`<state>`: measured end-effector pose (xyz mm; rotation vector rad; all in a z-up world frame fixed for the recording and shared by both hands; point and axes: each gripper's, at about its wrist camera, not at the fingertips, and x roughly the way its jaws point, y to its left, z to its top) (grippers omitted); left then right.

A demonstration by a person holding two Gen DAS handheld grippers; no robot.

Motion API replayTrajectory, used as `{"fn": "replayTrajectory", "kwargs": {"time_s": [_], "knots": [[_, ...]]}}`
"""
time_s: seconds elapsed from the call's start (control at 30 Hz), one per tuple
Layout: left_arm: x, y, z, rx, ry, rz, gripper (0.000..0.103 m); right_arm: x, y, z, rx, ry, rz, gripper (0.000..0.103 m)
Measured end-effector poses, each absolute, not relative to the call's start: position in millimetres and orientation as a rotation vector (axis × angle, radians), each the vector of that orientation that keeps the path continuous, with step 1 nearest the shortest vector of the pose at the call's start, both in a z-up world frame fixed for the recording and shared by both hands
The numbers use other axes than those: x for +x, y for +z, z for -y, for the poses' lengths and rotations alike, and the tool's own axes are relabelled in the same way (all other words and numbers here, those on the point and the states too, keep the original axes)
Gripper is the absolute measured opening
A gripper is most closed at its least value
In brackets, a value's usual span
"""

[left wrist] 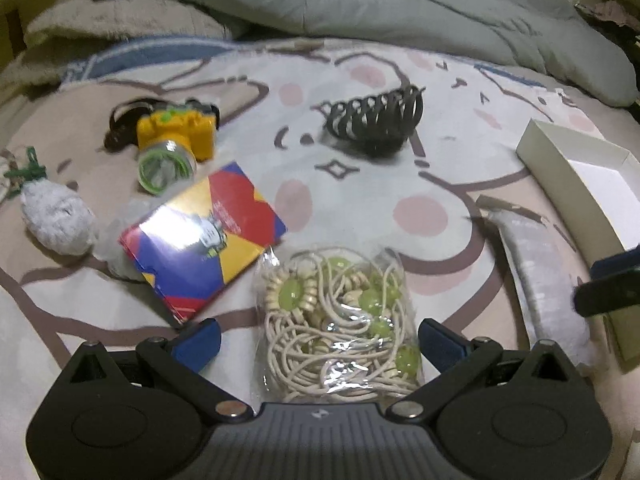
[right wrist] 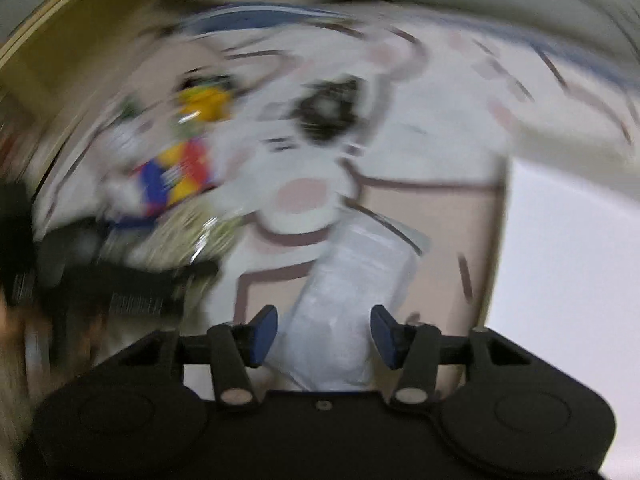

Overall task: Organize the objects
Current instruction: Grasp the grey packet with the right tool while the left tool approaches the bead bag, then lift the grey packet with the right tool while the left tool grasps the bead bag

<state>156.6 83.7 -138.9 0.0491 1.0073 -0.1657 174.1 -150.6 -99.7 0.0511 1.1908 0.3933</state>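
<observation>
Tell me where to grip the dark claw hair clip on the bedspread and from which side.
Probably grip the hair clip across its curved toothed body, coming from above. It lies on its side on the bedspread, standing clear of the other items.

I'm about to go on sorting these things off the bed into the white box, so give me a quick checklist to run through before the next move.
1. Left gripper jaws open: ok, with the bag of beaded cords between them.
2. Bag gripped: not ok, the fingers stand clear of its sides.
3. Right gripper jaws open: ok, apart on either side of the white wrapped packet.
4. Packet gripped: not ok, gaps show on both sides.
5. White box open and reachable: ok, at the right edge; its contents cannot be told.
6. Right wrist view sharp enough to aim: not ok, heavily blurred.
</observation>
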Motion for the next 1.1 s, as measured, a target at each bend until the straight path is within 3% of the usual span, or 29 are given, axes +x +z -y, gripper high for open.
{"fn": "replayTrajectory", "kwargs": {"time_s": [0.13, 0.27, 0.43, 0.53, 0.8, 0.83, 0.93, 1.03, 1.1], "knots": [[158.9, -139.0, -87.0, 0.023, -0.16, -1.031, 0.103, 180.3, -121.6, 148.6, 0.179, 0.214, -1.25, 0.069], [161.1, -139.4, -88.7, 0.004, -0.155, -1.045, 0.103, 185.3, -131.5, 149.3, 0.226, 0.129, -1.26, 0.077], [162.9, -141.2, -87.9, 0.005, -0.151, -1.042, 0.103, 188.3, -137.2, 135.1, 0.192, 0.154, -1.25, 0.076], [162.6, -140.6, -88.9, 0.0, -0.151, -1.044, 0.103, 184.9, -134.1, 114.8, 0.019, 0.272, -1.175, 0.068], [163.4, -142.2, -91.1, -0.01, -0.133, -1.058, 0.103, 163.1, -130.2, 93.9, -0.403, 0.421, -1.009, 0.066], [163.0, -142.6, -90.9, -0.008, -0.131, -1.06, 0.103, 162.9, -130.2, 94.8, -0.417, 0.41, -1.01, 0.068], [160.6, -143.3, -87.7, 0.014, -0.122, -1.063, 0.103, 168.2, -130.8, 101.1, -0.388, 0.352, -1.04, 0.085], [157.8, -144.6, -84.8, 0.039, -0.121, -1.058, 0.103, 177.6, -137.0, 112.2, -0.289, 0.292, -1.119, 0.085], [156.8, -143.9, -84.8, 0.041, -0.122, -1.051, 0.096, 184.7, -143.4, 122.4, -0.19, 0.279, -1.183, 0.079]]}}
